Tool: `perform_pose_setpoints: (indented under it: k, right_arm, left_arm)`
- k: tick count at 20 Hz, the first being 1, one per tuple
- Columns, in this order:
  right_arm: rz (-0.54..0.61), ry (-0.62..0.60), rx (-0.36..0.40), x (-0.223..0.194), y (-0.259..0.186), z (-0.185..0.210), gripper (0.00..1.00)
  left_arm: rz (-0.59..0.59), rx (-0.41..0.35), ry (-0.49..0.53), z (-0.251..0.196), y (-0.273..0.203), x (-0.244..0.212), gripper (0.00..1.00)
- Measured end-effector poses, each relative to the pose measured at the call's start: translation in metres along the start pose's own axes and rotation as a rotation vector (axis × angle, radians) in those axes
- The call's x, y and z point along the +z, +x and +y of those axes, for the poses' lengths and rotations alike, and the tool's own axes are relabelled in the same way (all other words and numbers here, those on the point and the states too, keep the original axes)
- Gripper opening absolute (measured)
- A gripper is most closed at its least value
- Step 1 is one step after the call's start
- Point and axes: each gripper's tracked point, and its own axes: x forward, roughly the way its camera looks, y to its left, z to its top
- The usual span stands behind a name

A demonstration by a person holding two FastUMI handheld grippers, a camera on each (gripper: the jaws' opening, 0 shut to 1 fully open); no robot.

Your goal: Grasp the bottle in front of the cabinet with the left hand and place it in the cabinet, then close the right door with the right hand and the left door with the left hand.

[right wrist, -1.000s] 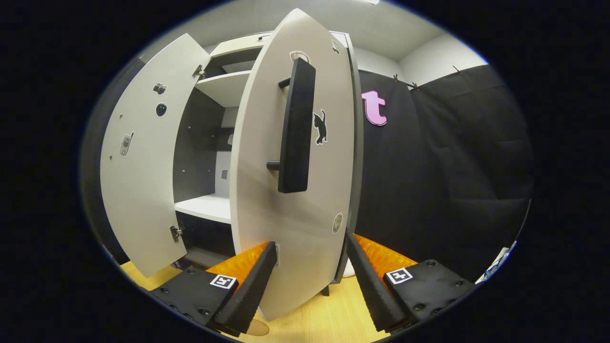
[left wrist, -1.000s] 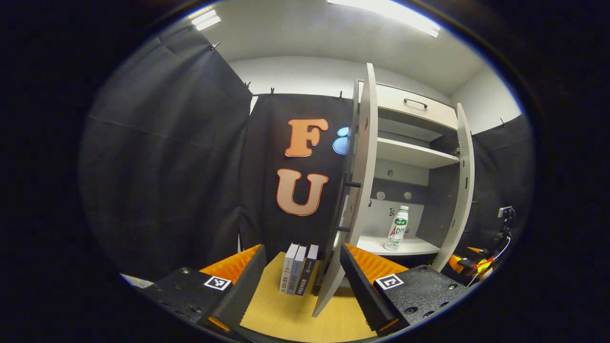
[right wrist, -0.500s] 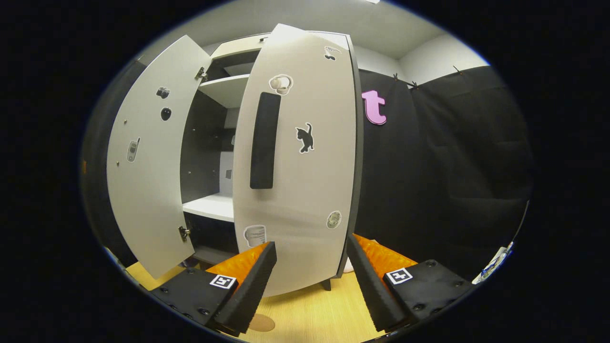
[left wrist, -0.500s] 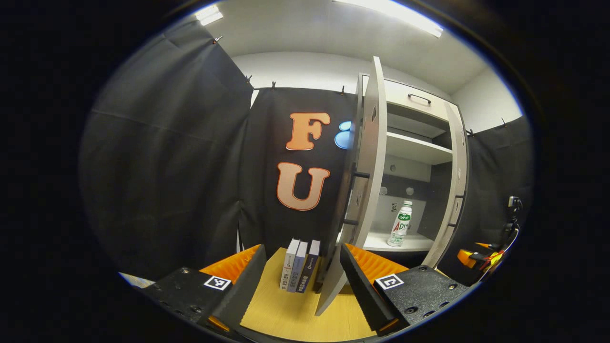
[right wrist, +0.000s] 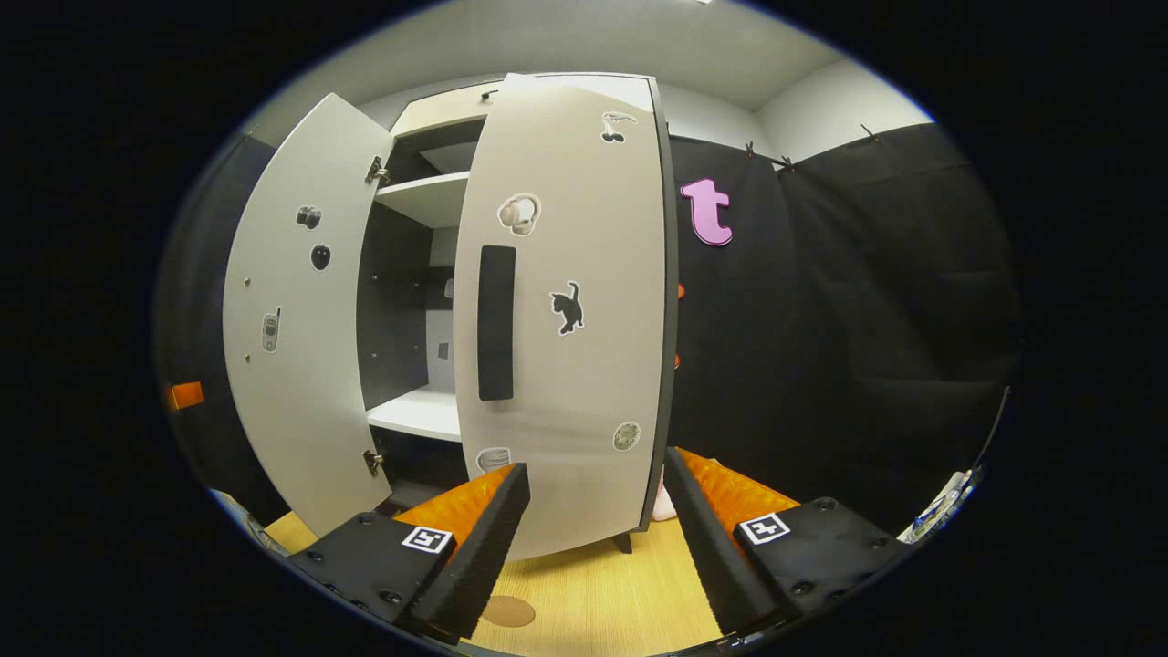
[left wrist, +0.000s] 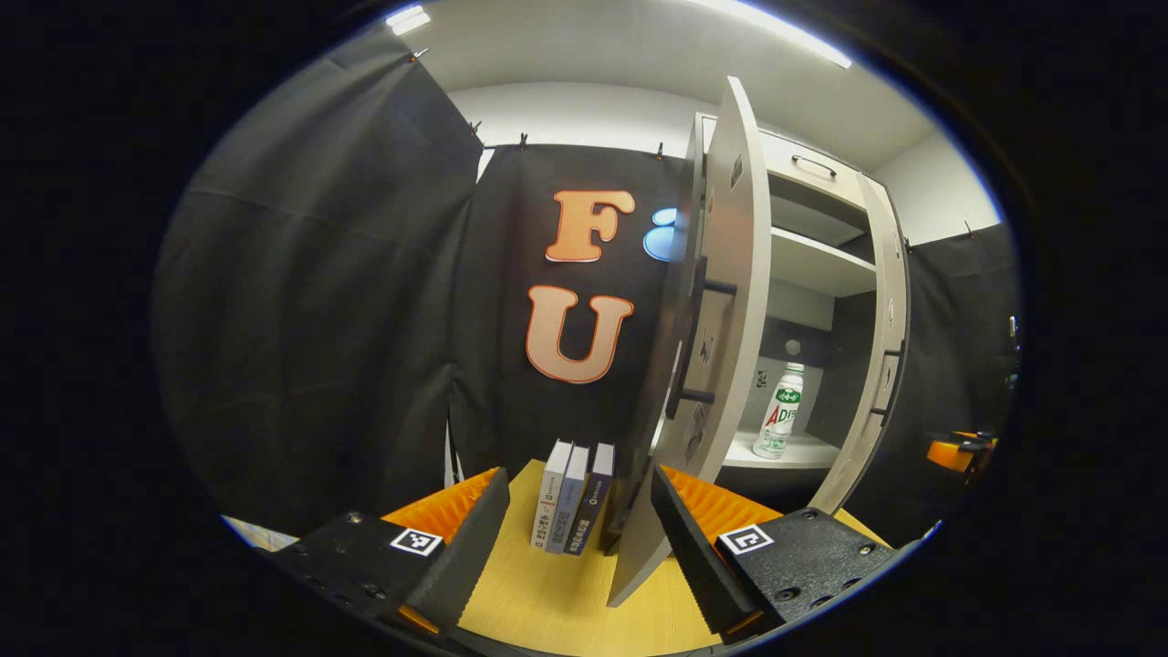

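Wooden bench (left wrist: 547, 602) fronts cabinet (left wrist: 821, 274); bottle (left wrist: 780, 412) stands on lower shelf. Right door (right wrist: 566, 310) nearly shut, left door (left wrist: 721, 347) open. Left claw (left wrist: 575, 538), right claw (right wrist: 593, 538) both wide, empty. Next: push left door closed.

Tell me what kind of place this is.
Likely a staged recording booth, not a real home: black cloth walls are clipped up around a lone cabinet on a wooden tabletop, with a bottle shelved inside and books beside it.
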Motion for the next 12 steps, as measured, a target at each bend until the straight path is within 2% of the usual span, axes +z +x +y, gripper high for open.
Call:
perform_pose_setpoints:
  k: [1, 2, 3, 6, 7, 8, 10, 12]
  right_arm:
    - [-0.01, 0.001, -0.002, 0.006, -0.004, -0.002, 0.98]
    - [-0.019, -0.001, -0.007, 0.012, -0.008, -0.004, 0.89]
    - [-0.029, -0.003, -0.012, 0.018, -0.011, -0.007, 0.98]
    - [-0.055, -0.024, -0.04, 0.029, -0.02, -0.018, 0.98]
    - [-0.056, -0.029, -0.046, 0.031, -0.023, -0.021, 0.89]
    - [-0.052, -0.032, -0.049, 0.03, -0.025, -0.024, 0.98]
    - [-0.045, -0.034, -0.054, 0.03, -0.029, -0.029, 0.98]
    - [-0.05, -0.035, -0.065, 0.033, -0.032, -0.034, 0.98]
  left_arm:
    - [0.011, -0.002, 0.0, 0.0, 0.006, -0.005, 0.92]
    - [0.017, -0.003, 0.003, 0.001, 0.012, -0.01, 0.95]
    - [0.024, -0.005, 0.008, 0.001, 0.018, -0.015, 0.95]
    - [0.058, -0.012, 0.009, 0.004, 0.04, -0.031, 0.95]
    - [0.064, -0.017, 0.006, 0.003, 0.046, -0.034, 0.95]
    - [0.069, -0.019, 0.008, 0.004, 0.052, -0.038, 0.95]
    - [0.084, -0.022, 0.025, 0.005, 0.065, -0.046, 0.92]
    - [0.093, -0.023, 0.048, 0.003, 0.074, -0.053, 0.95]
